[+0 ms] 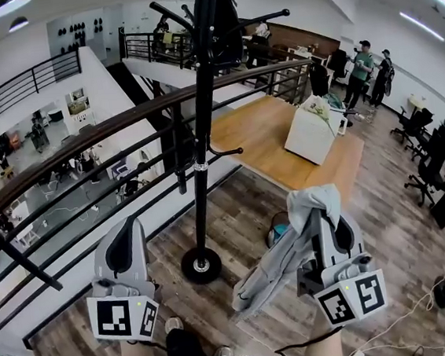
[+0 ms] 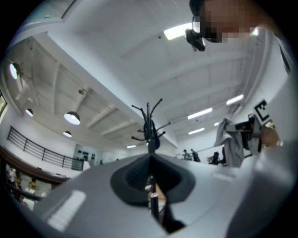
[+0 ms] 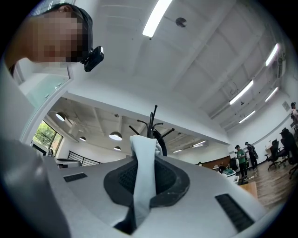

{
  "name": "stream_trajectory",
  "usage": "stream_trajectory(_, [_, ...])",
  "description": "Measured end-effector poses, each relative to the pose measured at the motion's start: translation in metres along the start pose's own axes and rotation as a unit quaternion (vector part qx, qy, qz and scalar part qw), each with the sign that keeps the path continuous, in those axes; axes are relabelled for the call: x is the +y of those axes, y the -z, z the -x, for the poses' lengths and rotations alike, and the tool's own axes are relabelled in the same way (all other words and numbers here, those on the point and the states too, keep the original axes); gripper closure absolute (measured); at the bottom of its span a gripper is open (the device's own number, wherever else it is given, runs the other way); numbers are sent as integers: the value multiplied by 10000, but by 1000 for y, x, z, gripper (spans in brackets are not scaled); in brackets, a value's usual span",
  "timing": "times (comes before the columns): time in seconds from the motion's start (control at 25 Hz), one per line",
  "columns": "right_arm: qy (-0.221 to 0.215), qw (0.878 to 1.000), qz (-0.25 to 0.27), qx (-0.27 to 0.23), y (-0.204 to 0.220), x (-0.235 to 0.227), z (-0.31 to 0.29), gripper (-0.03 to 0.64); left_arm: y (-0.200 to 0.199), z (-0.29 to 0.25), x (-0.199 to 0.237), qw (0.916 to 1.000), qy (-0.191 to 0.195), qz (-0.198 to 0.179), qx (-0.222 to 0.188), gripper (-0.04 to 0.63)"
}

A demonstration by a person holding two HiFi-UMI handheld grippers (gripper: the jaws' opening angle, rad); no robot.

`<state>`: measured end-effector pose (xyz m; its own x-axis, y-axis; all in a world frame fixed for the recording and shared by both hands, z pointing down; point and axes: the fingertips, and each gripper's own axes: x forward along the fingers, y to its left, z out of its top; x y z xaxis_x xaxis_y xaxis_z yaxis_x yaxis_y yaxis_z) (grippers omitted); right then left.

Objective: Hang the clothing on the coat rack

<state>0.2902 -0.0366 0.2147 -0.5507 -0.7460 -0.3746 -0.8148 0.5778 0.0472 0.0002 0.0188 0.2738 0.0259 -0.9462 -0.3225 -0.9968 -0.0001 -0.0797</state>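
Observation:
The black coat rack (image 1: 200, 128) stands straight ahead on its round base (image 1: 201, 265), just inside a balcony railing. A dark garment (image 1: 227, 24) hangs among its upper hooks. My right gripper (image 1: 320, 201) is shut on a light grey piece of clothing (image 1: 273, 269), which bunches over the fingertips and droops down to the left. In the right gripper view the grey cloth (image 3: 142, 173) runs up between the pads, with the rack top (image 3: 154, 126) behind it. My left gripper (image 1: 125, 224) is held left of the rack base, shut and empty; its pads (image 2: 139, 174) meet below the rack (image 2: 149, 126).
A dark curved railing (image 1: 99, 129) crosses behind the rack, with a drop to a lower floor beyond it. A white cabinet (image 1: 310, 134) stands on a raised wooden platform at the back right. People (image 1: 363, 65) and office chairs (image 1: 430, 161) are farther right.

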Motion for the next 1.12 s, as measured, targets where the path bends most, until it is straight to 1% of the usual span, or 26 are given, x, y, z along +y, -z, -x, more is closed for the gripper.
stream_trajectory(0.16, [151, 9999, 12, 75, 8, -8, -13, 609, 9, -25, 3, 9998, 179, 83, 12, 586])
stream_trajectory(0.36, [362, 9992, 114, 159, 17, -5, -48, 609, 21, -61, 28, 9990, 411, 180, 9, 586])
stream_trajectory(0.56, [515, 9983, 254, 132, 24, -2, -79, 609, 34, -88, 54, 9981, 570, 233, -34, 586])
stream_trajectory(0.88, [618, 9973, 384, -12, 14, -1, -135, 609, 49, -133, 82, 9954, 872, 366, -143, 586])
stream_trajectory(1.12, [649, 9964, 533, -127, -6, -13, -183, 610, 55, -171, 87, 9918, 1161, 475, -238, 586])
